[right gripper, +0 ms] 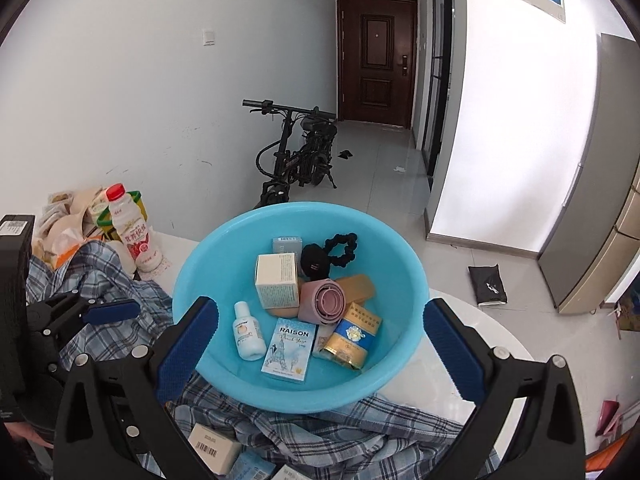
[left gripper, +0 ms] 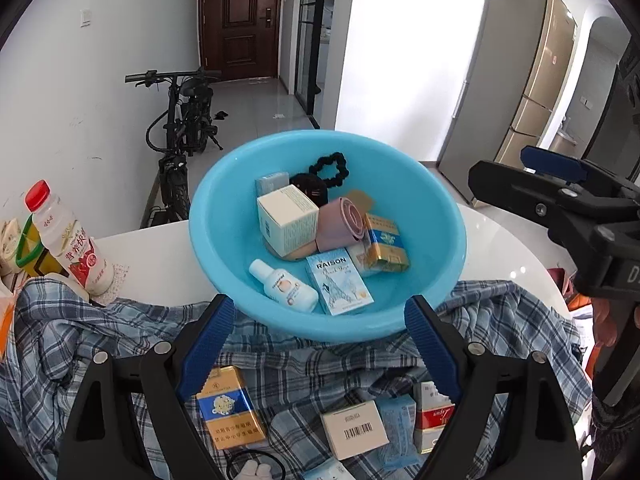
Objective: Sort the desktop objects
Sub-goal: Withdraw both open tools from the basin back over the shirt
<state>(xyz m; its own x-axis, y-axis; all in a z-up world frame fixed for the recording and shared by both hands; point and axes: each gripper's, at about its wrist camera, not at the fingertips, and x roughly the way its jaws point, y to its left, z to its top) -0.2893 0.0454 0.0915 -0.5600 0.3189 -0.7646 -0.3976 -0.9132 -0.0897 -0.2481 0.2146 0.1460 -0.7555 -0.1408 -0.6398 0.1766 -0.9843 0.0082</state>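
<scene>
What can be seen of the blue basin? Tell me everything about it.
The basin is a round, light blue bowl, seemingly smooth plastic, with a rolled rim and sloping walls. It sits upright on the white table, its near edge resting on the plaid shirt. Inside lie small boxes, a RAISON pack, a white bottle, a pink roll and a black scrunchie. Neither tool touches it.

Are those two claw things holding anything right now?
No. Both the left gripper and the right gripper are open with nothing between their fingers, above the plaid cloth near the blue basin.
</scene>
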